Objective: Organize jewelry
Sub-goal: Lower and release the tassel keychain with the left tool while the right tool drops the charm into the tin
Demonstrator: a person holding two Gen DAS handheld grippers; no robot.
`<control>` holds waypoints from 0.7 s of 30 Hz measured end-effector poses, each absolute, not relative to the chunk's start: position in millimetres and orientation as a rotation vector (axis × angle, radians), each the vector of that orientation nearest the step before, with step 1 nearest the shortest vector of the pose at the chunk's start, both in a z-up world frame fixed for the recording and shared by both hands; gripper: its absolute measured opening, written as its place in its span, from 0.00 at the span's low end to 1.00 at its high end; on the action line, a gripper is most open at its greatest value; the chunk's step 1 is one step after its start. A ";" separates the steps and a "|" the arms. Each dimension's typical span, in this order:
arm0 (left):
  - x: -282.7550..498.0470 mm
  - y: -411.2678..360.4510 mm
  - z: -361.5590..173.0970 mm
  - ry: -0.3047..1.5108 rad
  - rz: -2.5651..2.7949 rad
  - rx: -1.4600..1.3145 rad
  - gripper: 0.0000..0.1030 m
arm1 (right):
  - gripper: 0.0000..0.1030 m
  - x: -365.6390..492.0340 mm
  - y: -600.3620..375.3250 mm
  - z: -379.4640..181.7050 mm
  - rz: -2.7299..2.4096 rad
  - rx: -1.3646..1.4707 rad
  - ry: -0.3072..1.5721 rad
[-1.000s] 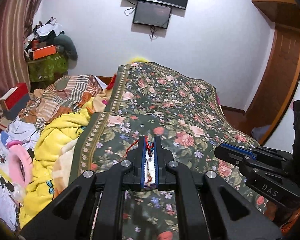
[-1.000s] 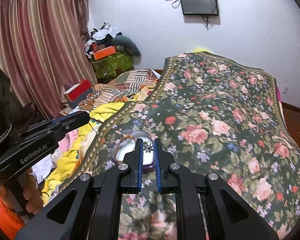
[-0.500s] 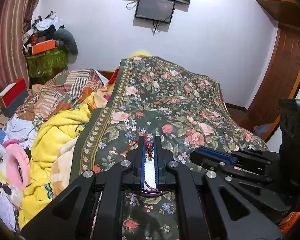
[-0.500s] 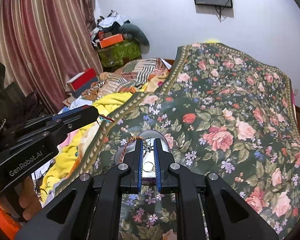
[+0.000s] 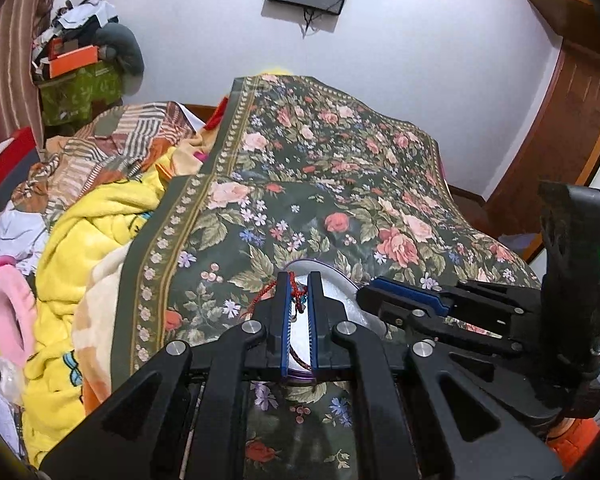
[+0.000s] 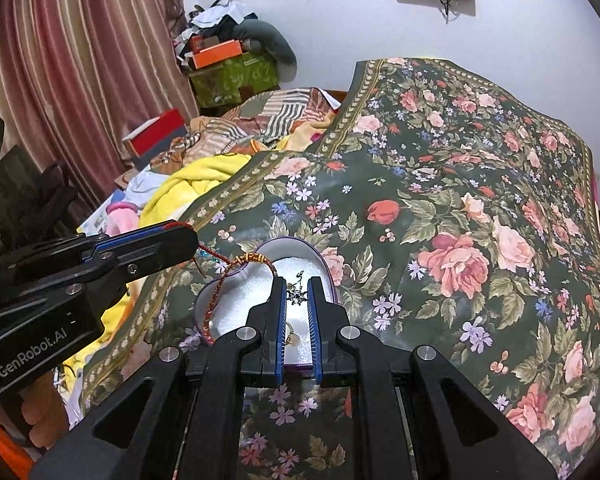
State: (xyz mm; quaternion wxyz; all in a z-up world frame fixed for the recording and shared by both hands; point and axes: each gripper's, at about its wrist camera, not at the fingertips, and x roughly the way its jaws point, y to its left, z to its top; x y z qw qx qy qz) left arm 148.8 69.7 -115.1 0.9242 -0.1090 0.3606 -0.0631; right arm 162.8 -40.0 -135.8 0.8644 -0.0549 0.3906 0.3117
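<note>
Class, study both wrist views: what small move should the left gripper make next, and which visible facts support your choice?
Probably lower the left gripper slightly and open it. It is shut on the red thread bracelet, whose loop already hangs over the rim into the heart-shaped box, so releasing should drop it inside. The right gripper holds a star pendant there.

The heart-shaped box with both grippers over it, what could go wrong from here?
1. The left gripper pinches only the end of the red thread bracelet, whose loop drapes over the rim of the heart-shaped box; it could end up outside.
2. The right gripper pinches a small star pendant close to that loop; they might tangle.
3. The box sits on a soft floral blanket, so a nudge may tip it.
</note>
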 end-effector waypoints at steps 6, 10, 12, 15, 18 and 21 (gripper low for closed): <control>153.9 65.0 -119.4 0.761 -0.148 -0.215 0.05 | 0.09 167.4 -36.7 -143.3 0.656 -0.134 0.836; 154.9 62.1 -120.6 0.770 -0.155 -0.210 0.05 | 0.09 168.2 -36.2 -146.1 0.658 -0.140 0.841; 154.2 60.9 -119.4 0.769 -0.150 -0.203 0.05 | 0.09 166.3 -35.6 -146.2 0.661 -0.144 0.838; 153.9 60.5 -118.0 0.770 -0.146 -0.199 0.05 | 0.09 164.1 -33.4 -145.5 0.663 -0.161 0.834; 152.6 60.8 -116.6 0.770 -0.136 -0.195 0.05 | 0.12 163.7 -31.0 -144.9 0.663 -0.170 0.845; 149.7 62.3 -113.4 0.771 -0.128 -0.193 0.07 | 0.34 163.8 -32.4 -142.7 0.651 -0.162 0.850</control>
